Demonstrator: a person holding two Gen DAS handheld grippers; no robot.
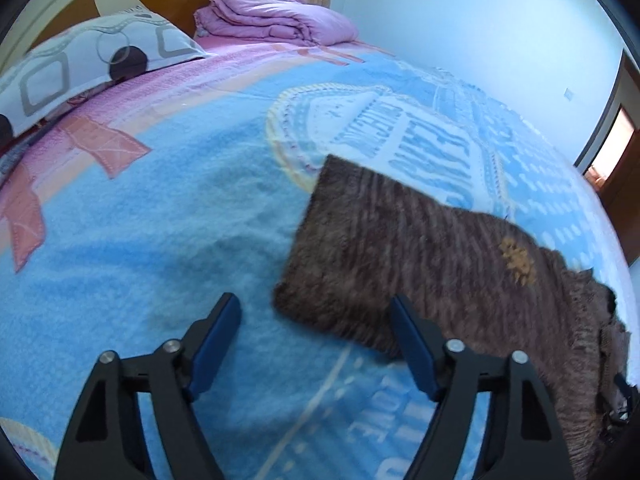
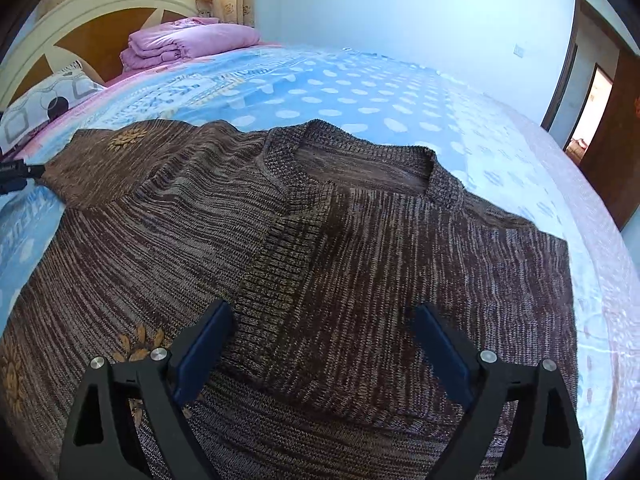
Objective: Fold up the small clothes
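Observation:
A brown marled knit sweater (image 2: 400,248) with yellow flower embroidery lies flat on the bed, neckline away from me. One sleeve is folded across its chest. The other sleeve (image 1: 400,240) stretches out to the side, and its cuff end lies on the blanket. My left gripper (image 1: 316,312) is open just above that cuff. The cuff's near corner sits between the fingers, and the pads do not press on it. My right gripper (image 2: 324,310) hangs open over the sweater's chest, above the folded sleeve, holding nothing.
A blue printed blanket (image 1: 160,208) covers the bed. A patterned pillow (image 1: 80,68) and a folded pink quilt (image 1: 276,16) lie by the headboard (image 2: 100,20). A brown door (image 2: 604,152) stands at the right, beyond the bed's far edge.

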